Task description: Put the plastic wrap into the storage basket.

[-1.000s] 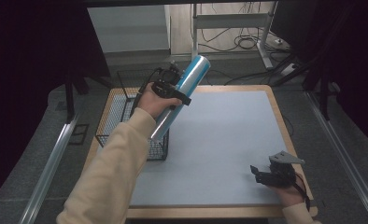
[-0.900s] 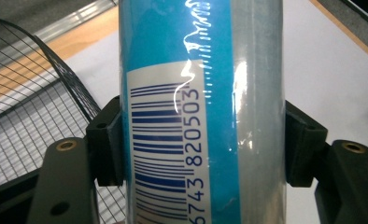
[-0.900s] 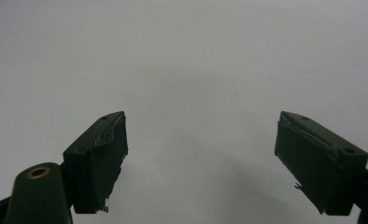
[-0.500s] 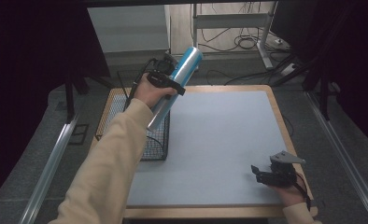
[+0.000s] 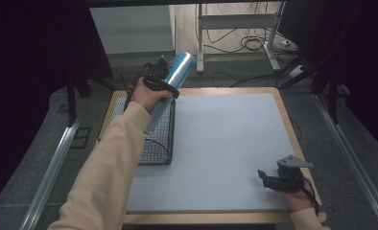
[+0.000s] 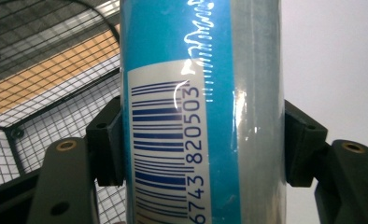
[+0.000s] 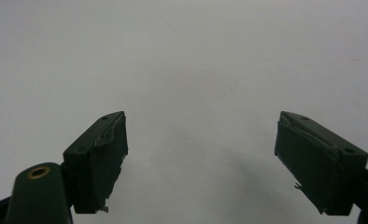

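My left gripper (image 5: 159, 82) is clamped on the blue tube (image 5: 173, 81), pads (image 6: 108, 142) pressing both sides at the barcode label. I've got the tube tilted, top end pointing away, held in the air over the wire basket (image 5: 159, 139) at the table's (image 5: 225, 139) left edge. My right gripper (image 5: 276, 179) sits well apart at the near right corner, jaws spread, nothing between them, just bare grey tabletop.

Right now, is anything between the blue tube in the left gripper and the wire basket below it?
Nothing visible. The left gripper holds the blue tube tilted above the wire basket, whose open top shows bare mesh.
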{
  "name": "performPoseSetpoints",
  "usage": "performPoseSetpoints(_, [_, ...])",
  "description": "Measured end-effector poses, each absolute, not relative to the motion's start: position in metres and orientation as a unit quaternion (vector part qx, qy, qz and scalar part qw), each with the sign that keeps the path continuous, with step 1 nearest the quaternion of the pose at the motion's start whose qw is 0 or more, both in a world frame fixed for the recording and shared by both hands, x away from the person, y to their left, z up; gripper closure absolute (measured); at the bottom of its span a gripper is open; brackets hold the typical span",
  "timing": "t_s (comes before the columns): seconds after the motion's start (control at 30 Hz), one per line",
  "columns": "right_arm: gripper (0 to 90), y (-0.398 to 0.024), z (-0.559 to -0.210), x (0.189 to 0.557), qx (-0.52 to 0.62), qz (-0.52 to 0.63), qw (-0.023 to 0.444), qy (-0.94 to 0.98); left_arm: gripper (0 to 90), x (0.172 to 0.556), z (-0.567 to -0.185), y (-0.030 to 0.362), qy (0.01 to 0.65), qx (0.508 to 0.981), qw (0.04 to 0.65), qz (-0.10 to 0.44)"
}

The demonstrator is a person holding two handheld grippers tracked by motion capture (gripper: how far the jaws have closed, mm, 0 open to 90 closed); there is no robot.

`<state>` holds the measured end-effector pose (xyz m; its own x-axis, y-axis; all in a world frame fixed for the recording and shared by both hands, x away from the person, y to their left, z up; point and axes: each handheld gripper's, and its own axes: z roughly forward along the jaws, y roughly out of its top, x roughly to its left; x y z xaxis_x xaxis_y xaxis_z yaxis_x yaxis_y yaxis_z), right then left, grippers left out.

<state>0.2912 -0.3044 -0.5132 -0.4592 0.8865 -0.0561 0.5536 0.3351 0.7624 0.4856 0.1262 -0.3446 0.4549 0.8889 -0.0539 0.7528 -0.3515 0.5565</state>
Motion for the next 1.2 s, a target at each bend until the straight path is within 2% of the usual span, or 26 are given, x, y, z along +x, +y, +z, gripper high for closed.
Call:
performPoseSetpoints(0.53, [17.5,-0.304,-0.516,0.292,0.463,0.341,0.239,0.782,32.0,0.496,-0.387,0.161,0.525,0.811,0.226,0.126])
performPoseSetpoints(1.2, [17.6,-0.304,-0.517,0.293,0.462,0.337,0.238,0.785,32.0,0.505,-0.423,0.165,0.513,0.831,0.177,0.123])
